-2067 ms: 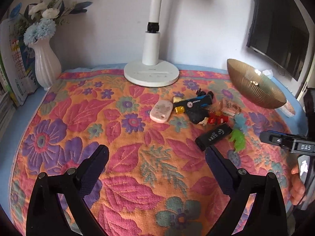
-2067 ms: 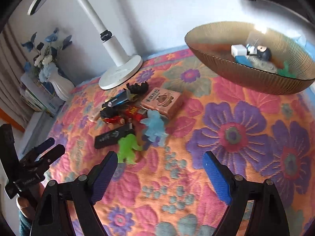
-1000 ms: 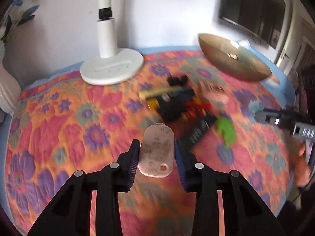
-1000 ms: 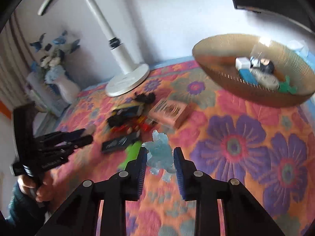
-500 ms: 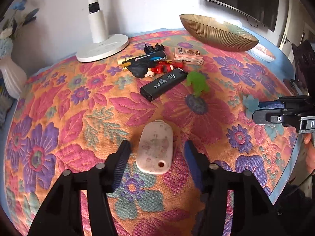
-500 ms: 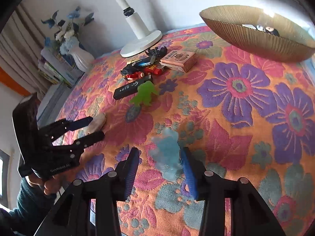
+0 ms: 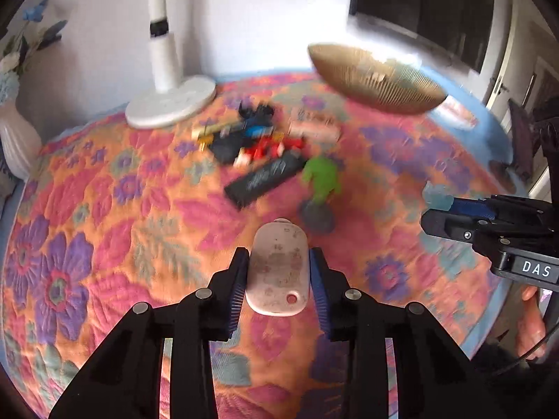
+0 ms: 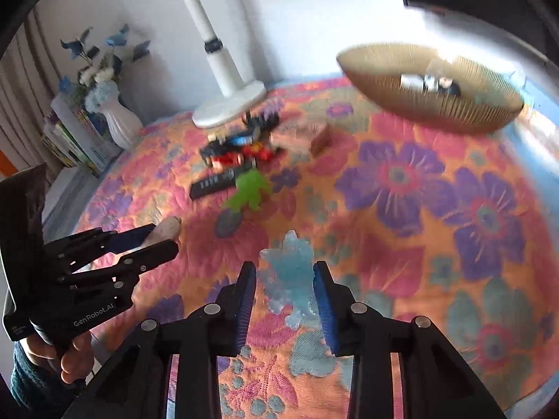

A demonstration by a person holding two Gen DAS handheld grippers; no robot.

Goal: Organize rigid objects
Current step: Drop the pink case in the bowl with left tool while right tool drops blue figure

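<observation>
The left tongs (image 7: 278, 279) are closing on a pale pink oval case (image 7: 278, 272), their blue pads pressed to its two long sides. The right tongs (image 8: 284, 296) are closing around a translucent blue figure (image 8: 290, 276), which stands between the pads. Beyond both tongs, on the floral-covered worktop (image 8: 401, 216), lie a green figure (image 7: 320, 178), a black bar (image 7: 263, 178) and a blurred heap of small things. The gold bowl (image 8: 429, 104) sits farther off to the right.

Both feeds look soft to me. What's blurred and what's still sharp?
Left wrist: the toy pile and bowl smear with motion blur; the fingers and pink case stay sharp. Right wrist: same, with window glare above the bowl.
</observation>
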